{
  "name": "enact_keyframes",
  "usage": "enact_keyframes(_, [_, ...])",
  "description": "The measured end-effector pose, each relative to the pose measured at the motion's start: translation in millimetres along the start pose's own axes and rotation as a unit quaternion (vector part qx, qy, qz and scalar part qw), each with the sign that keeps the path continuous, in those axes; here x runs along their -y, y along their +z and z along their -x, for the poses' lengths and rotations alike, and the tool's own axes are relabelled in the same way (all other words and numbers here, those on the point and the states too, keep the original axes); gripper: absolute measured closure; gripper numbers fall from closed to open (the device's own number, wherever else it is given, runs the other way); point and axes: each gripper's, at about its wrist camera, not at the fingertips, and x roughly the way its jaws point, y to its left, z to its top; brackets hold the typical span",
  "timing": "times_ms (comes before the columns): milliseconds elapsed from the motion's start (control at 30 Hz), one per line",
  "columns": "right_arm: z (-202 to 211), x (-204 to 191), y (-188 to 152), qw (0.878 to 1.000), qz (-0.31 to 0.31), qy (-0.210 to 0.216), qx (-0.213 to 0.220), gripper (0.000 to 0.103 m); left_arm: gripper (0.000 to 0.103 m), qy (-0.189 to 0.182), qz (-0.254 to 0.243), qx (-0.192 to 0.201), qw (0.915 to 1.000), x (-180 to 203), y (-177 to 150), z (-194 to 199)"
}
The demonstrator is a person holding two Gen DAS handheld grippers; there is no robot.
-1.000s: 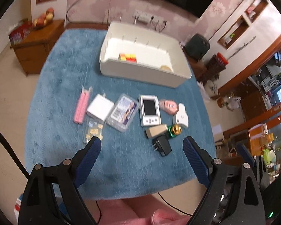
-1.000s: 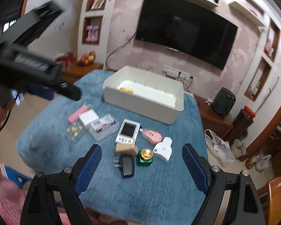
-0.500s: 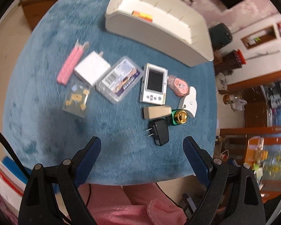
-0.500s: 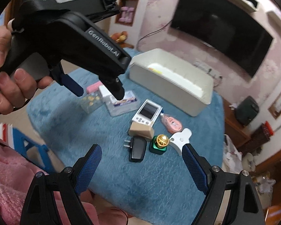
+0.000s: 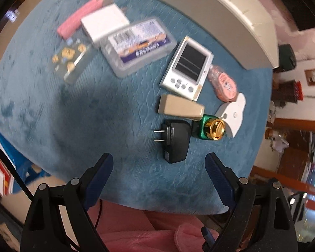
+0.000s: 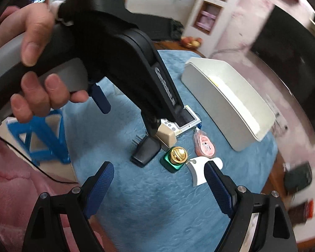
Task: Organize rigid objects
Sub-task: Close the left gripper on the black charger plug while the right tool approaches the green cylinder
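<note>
Small objects lie on a blue cloth [image 5: 73, 115]. A black plug adapter [image 5: 176, 142] sits just beyond my open left gripper [image 5: 158, 159], which holds nothing. Around it are a beige block [image 5: 180, 108], a green bottle with a gold cap [image 5: 212, 129], a white curved piece [image 5: 233, 113], a pink tape dispenser [image 5: 223, 82] and a white handheld device [image 5: 188, 68]. The white bin [image 5: 231, 14] stands at the far side. My right gripper [image 6: 158, 168] is open and empty, hovering near the adapter [image 6: 146, 151] and the bottle [image 6: 176, 156]. A hand holds the left gripper [image 6: 127, 118] above the beige block [image 6: 167, 136].
Further left lie a clear plastic case [image 5: 136, 46], a white box [image 5: 105, 24], a pink stick pack [image 5: 77, 21] and a packet of gold pieces [image 5: 71, 59]. A blue stool [image 6: 44, 138] stands off the cloth's near edge. Pink clothing fills the bottom of both views.
Both grippers have dropped toward the cloth and rolled, so the objects look larger. The left gripper and its hand have swung into the right wrist view, over the beige block. Jaws stayed open.
</note>
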Motion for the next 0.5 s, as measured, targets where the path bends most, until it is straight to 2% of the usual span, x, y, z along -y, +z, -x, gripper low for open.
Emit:
enact_keyframes(333, [-21.9, 14.8, -18.2, 0.996, 0.075, 0.055, 0.004, 0.015, 0.013, 0.044, 0.053, -0.012, 0.9976, 6.2, -4.1, -30.4])
enact_keyframes(500, [-37.0, 18.1, -24.4, 0.992, 0.107, 0.066, 0.002, 0.015, 0.022, 0.049, 0.079, -0.027, 0.9953, 6.7, -2.0, -44.9])
